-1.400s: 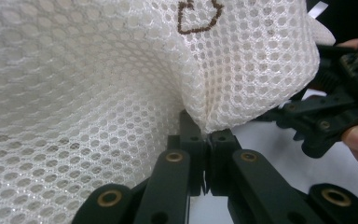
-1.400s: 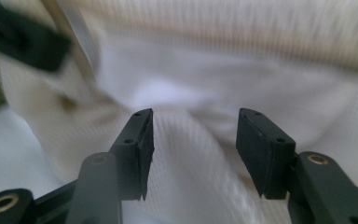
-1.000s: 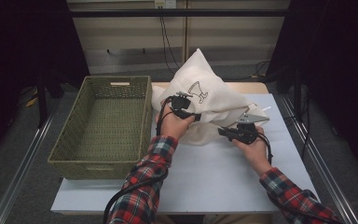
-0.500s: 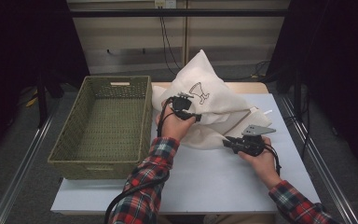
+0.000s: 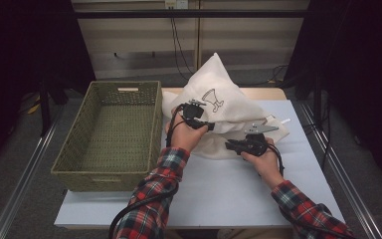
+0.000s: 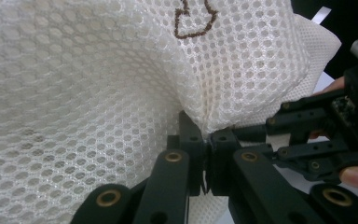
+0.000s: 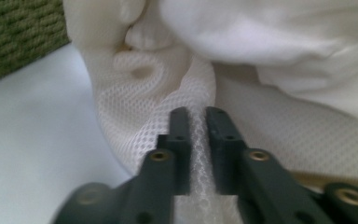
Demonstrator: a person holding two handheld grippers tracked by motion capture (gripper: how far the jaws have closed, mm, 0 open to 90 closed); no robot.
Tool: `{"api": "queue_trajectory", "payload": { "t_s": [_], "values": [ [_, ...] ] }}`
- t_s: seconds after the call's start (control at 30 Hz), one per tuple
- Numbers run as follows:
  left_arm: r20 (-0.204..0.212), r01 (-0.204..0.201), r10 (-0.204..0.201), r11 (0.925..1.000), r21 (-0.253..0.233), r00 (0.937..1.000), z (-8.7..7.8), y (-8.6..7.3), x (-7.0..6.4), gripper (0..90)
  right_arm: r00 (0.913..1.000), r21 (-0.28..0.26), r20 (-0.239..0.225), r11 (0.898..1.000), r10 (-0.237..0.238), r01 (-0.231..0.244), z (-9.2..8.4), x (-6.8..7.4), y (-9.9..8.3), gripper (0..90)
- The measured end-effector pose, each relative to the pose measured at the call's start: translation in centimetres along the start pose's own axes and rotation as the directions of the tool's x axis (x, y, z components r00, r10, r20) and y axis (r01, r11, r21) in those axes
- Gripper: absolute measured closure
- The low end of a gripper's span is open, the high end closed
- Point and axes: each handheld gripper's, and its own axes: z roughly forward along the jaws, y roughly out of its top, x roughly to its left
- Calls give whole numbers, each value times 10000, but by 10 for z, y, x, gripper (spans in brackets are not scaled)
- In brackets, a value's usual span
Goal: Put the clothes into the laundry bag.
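Setting: white table point(image 5: 219, 189) in a dark room, woven basket point(image 5: 112, 134) at its left side, nothing inside.

Item: 1 white mesh laundry bag point(image 5: 224, 107), stuffed and rumpled, brown outline print on its upper face; sits on the table just right of the basket, touching its rim.

Grips: left gripper point(image 6: 206, 154) pinched tight on a fold of mesh; right gripper point(image 7: 198, 135) has just been closing, jaws narrow on a ridge of mesh at the bag's lower edge.

Progress: both holds look secured; bag not yet lifted. Remaining, probably: lifting it across into the basket.
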Motion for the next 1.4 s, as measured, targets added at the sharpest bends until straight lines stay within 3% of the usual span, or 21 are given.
{"api": "queue_trajectory", "payload": {
  "t_s": [0.17,0.23,0.4,0.5,0.6,0.73,0.83,0.9,0.93,1.0,1.1,1.23,1.4],
  "values": [
    [-225,-64,60,9999,-158,9997,-2,2,1,877,9957,-87,-673,9980,-632,628,-15,17,1,881],
    [-223,-74,71,9999,-126,9997,-1,2,0,877,9929,-40,-707,9954,-959,959,-21,25,0,882],
    [-309,89,-95,9997,-215,9995,-1,1,0,877,9862,139,-1052,9915,-1275,1296,-33,35,-11,878],
    [-292,63,-67,9999,-110,9996,-2,0,-1,877,9909,152,-915,9949,-984,1002,-34,31,-16,842],
    [-251,28,-29,10000,-48,9997,-3,-1,-1,877,9956,-105,-577,9973,-733,728,-33,28,-11,659],
    [-209,-36,36,10000,1,9998,-5,-1,0,876,9976,-644,-333,9962,-606,583,-26,26,4,532],
    [-194,-32,32,10000,4,9998,-7,-2,0,877,9976,-705,-38,9952,-688,684,-16,21,11,522],
    [-171,10,-11,10000,-74,9999,-7,-3,1,877,9995,-649,-152,9976,-272,261,-7,16,13,520],
    [-164,-38,39,10000,15,9999,-8,-3,1,876,9999,-583,-98,9982,-136,130,-3,15,13,526],
    [-134,-35,35,10000,7,9999,-9,-3,0,876,9988,-258,-485,9996,72,-85,6,13,12,562],
    [-52,-98,98,10000,0,9999,-13,-3,1,876,9975,-33,-700,10000,-43,41,11,17,8,638],
    [-55,-94,94,9999,-62,9999,-17,-2,1,876,9929,266,-1181,9995,-146,178,9,23,4,862],
    [-14,-59,59,9996,-271,10000,-21,0,-2,876,9857,192,-1538,9972,-689,727,-4,36,6,878]
  ]
}}
